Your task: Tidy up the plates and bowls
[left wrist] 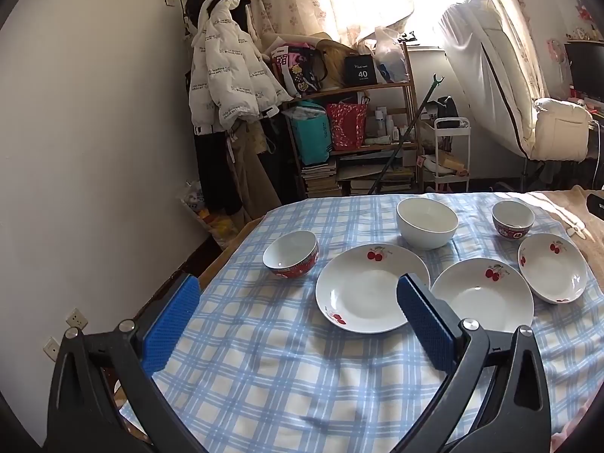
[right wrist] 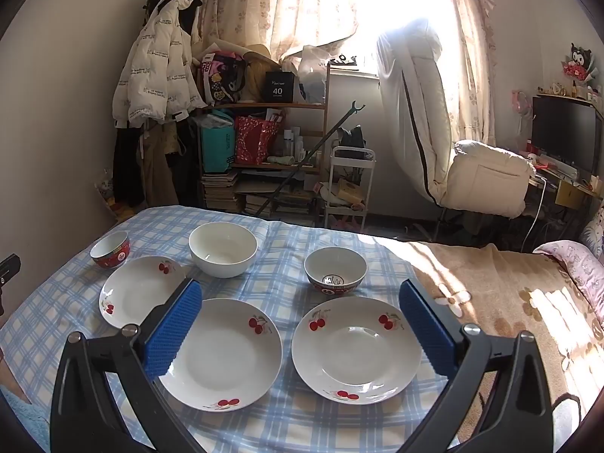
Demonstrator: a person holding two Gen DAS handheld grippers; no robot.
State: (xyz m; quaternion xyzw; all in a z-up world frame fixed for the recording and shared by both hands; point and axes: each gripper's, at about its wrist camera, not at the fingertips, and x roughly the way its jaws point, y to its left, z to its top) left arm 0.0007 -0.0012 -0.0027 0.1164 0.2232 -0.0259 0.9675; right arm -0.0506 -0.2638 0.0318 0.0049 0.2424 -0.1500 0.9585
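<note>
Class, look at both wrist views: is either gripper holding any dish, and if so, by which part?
Nothing is held. The left gripper and right gripper are both open above the blue checked tablecloth, with no plate or bowl touching their blue pads.

Both wrist views look forward and down from nearby, sharing the checked tablecloth [left wrist: 264, 358] and shelf [right wrist: 264, 105].

"40" on black box [left wrist: 361, 70], jacket [left wrist: 226, 75] print seemingly illegible

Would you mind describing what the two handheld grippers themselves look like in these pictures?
Both look identical. The left gripper and the right gripper each have two black plastic linkage arms with triangular cut-outs and round silver pivot bolts. Their fingers carry rectangular bright blue pads with a fine ribbed, dotted texture. No cables, labels, sleeves or hands show.
</note>
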